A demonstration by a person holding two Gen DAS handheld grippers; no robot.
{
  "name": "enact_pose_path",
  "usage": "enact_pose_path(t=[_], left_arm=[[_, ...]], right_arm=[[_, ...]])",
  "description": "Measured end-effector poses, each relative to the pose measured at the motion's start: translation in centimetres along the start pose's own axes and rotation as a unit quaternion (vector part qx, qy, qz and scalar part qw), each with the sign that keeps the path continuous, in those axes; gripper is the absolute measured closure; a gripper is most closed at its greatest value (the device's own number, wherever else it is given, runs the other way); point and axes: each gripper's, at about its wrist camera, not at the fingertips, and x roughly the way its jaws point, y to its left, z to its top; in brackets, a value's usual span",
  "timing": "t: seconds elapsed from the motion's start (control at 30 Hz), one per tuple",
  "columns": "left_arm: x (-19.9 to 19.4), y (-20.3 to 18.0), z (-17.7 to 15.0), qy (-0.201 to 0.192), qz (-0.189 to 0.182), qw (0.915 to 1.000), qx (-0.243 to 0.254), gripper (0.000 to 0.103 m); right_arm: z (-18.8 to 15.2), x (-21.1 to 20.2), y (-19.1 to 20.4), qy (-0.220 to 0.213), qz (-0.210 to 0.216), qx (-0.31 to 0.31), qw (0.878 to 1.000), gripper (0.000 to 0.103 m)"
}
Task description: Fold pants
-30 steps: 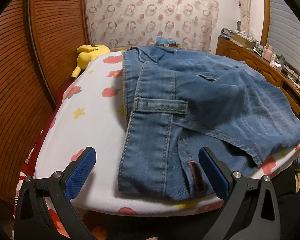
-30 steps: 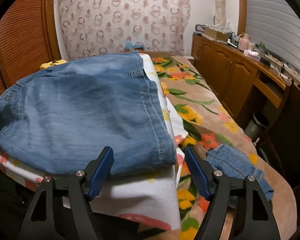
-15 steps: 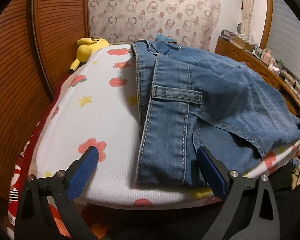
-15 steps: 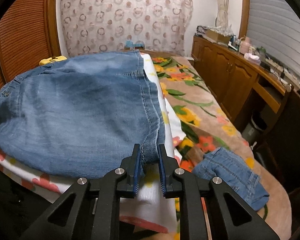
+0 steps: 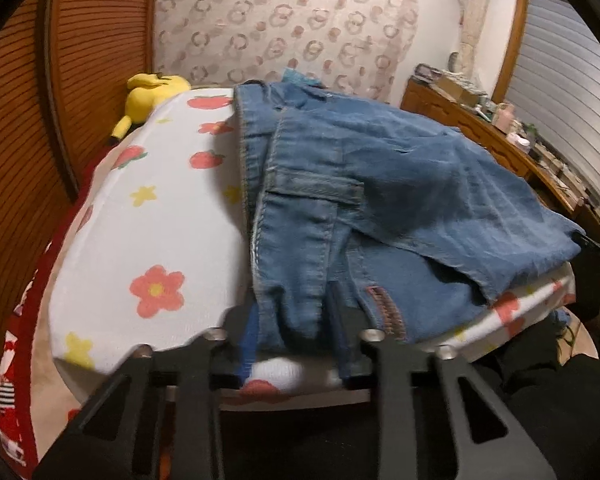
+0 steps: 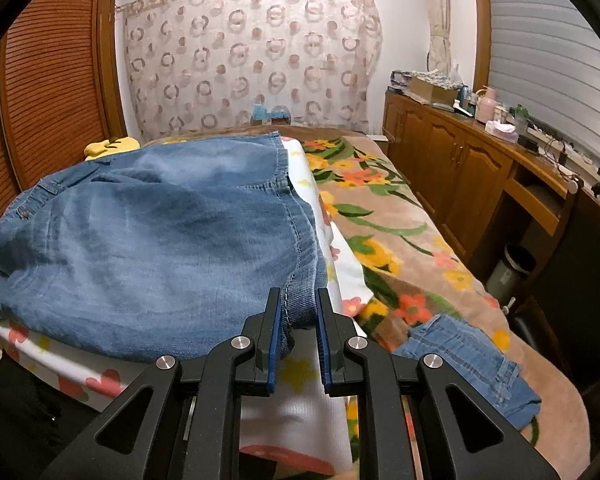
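Note:
Blue denim pants [image 5: 372, 200] lie folded over on a white flowered pad [image 5: 148, 220]. They also fill the left of the right wrist view [image 6: 160, 240]. My left gripper [image 5: 294, 328] is shut on the pants' near left corner, with a bunch of denim between its blue pads. My right gripper [image 6: 298, 320] is shut on the pants' near right corner, at the seam edge. Both near corners are pinched at the pad's front edge.
A yellow plush toy [image 5: 148, 92] lies at the pad's far left by the slatted wooden door. A flowered brown blanket [image 6: 400, 224] covers the bed on the right, with another denim piece [image 6: 472, 364] on it. A wooden cabinet [image 6: 460, 176] runs along the right wall.
My left gripper has closed from wide open onto the pants' near left corner. My right gripper closed half a second earlier and still grips the right corner, now slightly raised.

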Motion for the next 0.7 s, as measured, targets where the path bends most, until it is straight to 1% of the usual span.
enact_pose_path(t=[0.03,0.1,0.13,0.2,0.43,0.7], left_arm=[[-0.4,-0.2,0.1,-0.002,-0.003,1.0,0.003,0.086],[-1.3,-1.0,0.4,-0.008,0.004,0.9998,0.019,0.088],[-1.7,-1.1,0.6,-0.012,0.003,0.9997,0.02,0.089],[-2.6,-1.3,1.1,-0.021,0.002,0.9995,0.023,0.09],[-6.8,-1.8,3.7,-0.068,0.008,0.997,0.037,0.092],[-9.2,-2.2,5.9,-0.101,0.011,0.9935,0.051,0.093]], right_arm=[[0.1,-0.1,-0.1,-0.002,0.002,0.001,1.0,0.087],[0.4,-0.6,-0.2,-0.008,0.006,0.0,1.0,0.088],[1.1,-0.7,-0.3,-0.011,0.006,-0.001,1.0,0.088],[1.3,-1.1,-0.3,-0.02,0.009,-0.003,1.0,0.088],[2.3,-2.2,-0.7,-0.053,0.014,-0.014,0.998,0.088],[2.6,-3.5,-0.7,-0.096,0.022,-0.025,0.995,0.089]])
